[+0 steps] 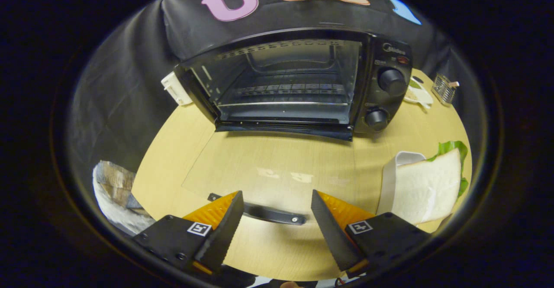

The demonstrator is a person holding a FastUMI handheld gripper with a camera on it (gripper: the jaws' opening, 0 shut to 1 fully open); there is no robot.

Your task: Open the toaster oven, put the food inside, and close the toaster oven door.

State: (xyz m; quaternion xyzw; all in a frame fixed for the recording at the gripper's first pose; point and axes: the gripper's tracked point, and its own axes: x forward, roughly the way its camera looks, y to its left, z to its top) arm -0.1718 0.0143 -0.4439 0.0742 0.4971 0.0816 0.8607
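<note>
The gripper hung with fingers apart over the lowered door's handle, the toaster oven stood open, and the sandwich leaned near the table's right edge, liable to topple if nudged.

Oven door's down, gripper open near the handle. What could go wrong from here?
1. The open gripper hangs over the black door handle of the lowered glass door; swinging toward the food may knock it.
2. The white bread sandwich with green lettuce leans on a white holder near the wooden table's edge; a clumsy grasp could topple it.
</note>
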